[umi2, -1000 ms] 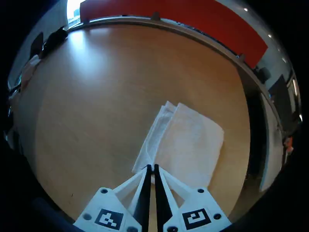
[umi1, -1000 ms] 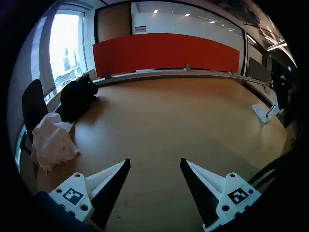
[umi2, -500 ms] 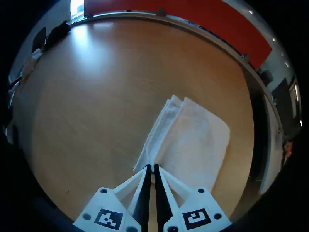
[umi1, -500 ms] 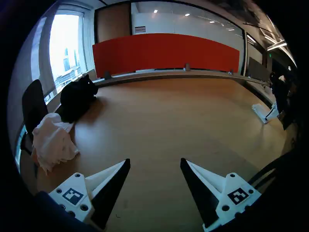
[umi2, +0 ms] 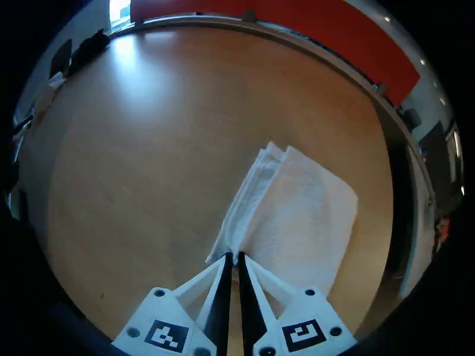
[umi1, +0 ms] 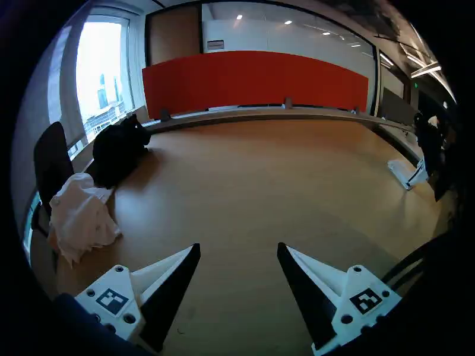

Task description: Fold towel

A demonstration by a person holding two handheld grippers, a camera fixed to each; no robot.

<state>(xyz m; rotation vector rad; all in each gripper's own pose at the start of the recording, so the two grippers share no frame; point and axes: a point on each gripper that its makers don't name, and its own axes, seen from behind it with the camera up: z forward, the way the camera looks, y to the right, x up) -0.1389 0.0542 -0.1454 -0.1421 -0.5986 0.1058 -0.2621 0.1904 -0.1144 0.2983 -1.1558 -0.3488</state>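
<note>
The right gripper (umi2: 233,258) is pinching the near edge of the folded white terry towel (umi2: 297,219), its fingers pressed together on it. The towel is lying flat on the light brown wooden table (umi2: 136,154), right of centre. The left gripper (umi1: 237,246) is hovering spread wide over the tabletop, with a crumpled white cloth (umi1: 82,216) and a soft black bag (umi1: 119,148) lying at the left edge.
</note>
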